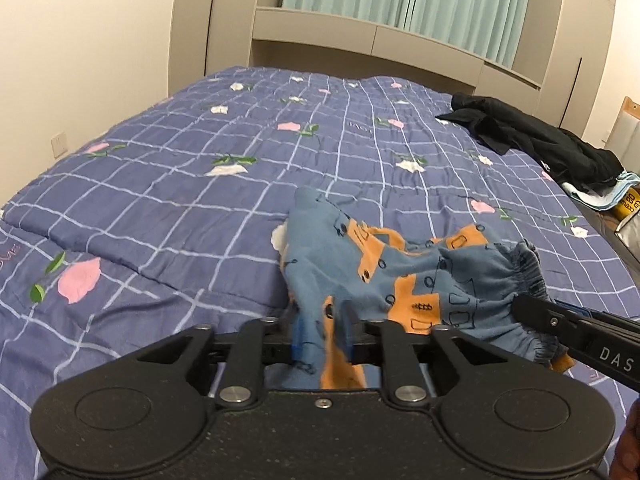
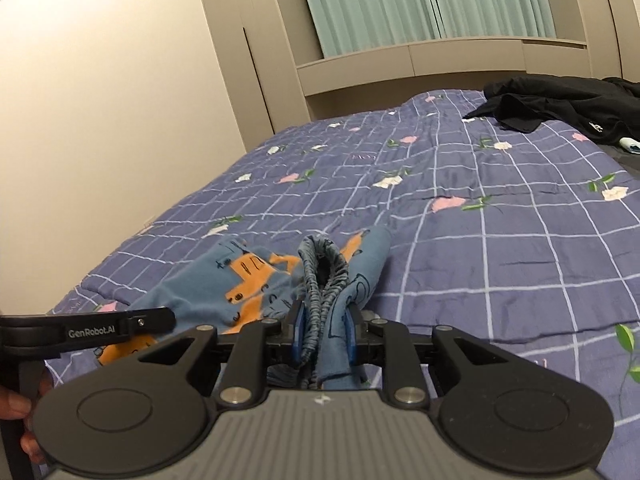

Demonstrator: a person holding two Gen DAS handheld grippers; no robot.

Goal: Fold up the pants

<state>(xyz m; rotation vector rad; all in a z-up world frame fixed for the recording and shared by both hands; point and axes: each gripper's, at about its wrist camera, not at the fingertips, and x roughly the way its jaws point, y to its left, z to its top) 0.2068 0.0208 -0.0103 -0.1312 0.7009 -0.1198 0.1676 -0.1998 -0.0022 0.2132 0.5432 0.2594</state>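
Small blue pants (image 1: 400, 272) with orange vehicle prints hang over the bed, held by both grippers. My left gripper (image 1: 322, 336) is shut on the leg end of the pants. My right gripper (image 2: 326, 328) is shut on the gathered elastic waistband (image 2: 320, 280). The right gripper also shows at the right of the left wrist view (image 1: 532, 308), clamped on the waistband (image 1: 524, 272). The left gripper shows at the left of the right wrist view (image 2: 160, 318), over the pants (image 2: 240, 276).
A purple checked quilt (image 1: 200, 160) with flower prints covers the bed. Black clothing (image 1: 536, 140) lies at the bed's far right. A yellow packet (image 1: 628, 204) sits beside it. Beige cabinets (image 1: 360, 40) and green curtains stand behind the bed.
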